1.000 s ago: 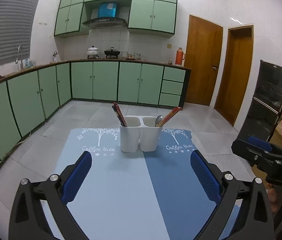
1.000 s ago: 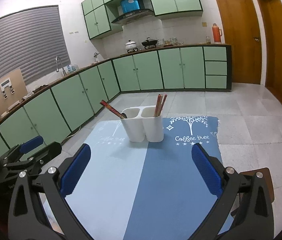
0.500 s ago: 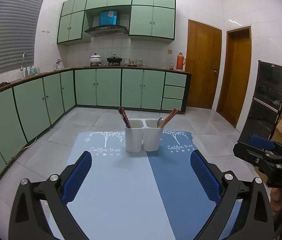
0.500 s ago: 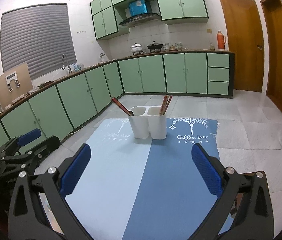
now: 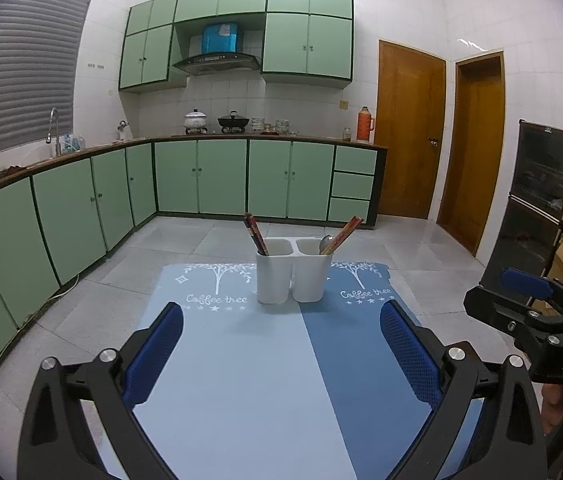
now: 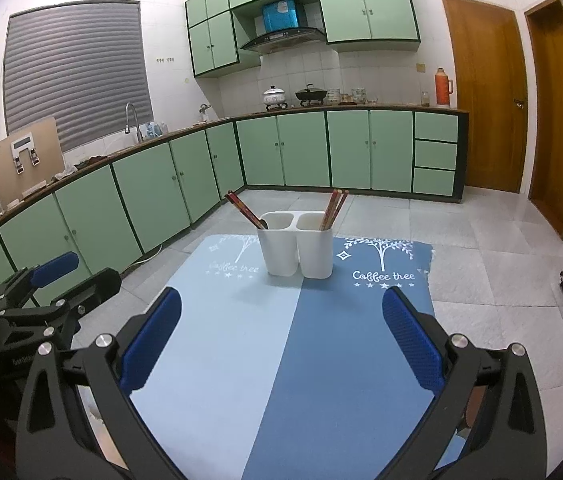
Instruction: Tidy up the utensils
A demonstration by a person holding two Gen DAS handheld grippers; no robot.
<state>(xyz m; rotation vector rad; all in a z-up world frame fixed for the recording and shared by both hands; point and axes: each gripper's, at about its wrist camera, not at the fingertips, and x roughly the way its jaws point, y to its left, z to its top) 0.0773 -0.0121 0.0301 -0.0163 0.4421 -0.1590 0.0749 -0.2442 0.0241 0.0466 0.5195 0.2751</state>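
Kitchen scene: green cabinets run along the back and left walls, two wooden doors at right. Bench carries a two-tone blue mat printed "Coffee tree".

White two-compartment utensil holder stands upright at the far end of the mat, on the seam between the light and dark halves. In the left wrist view, its left compartment holds dark red chopsticks leaning left; its right compartment holds a metal spoon and reddish chopsticks leaning right. From the right wrist view the spoon isn't clearly visible.

Left tongs: blue pads spread wide apart, nothing between them, hovering over the near part of the mat, well short of the holder. Right tongs: same, wide apart and empty, also well short of the holder. Each shows at the edge of the other's camera, out beside the mat.
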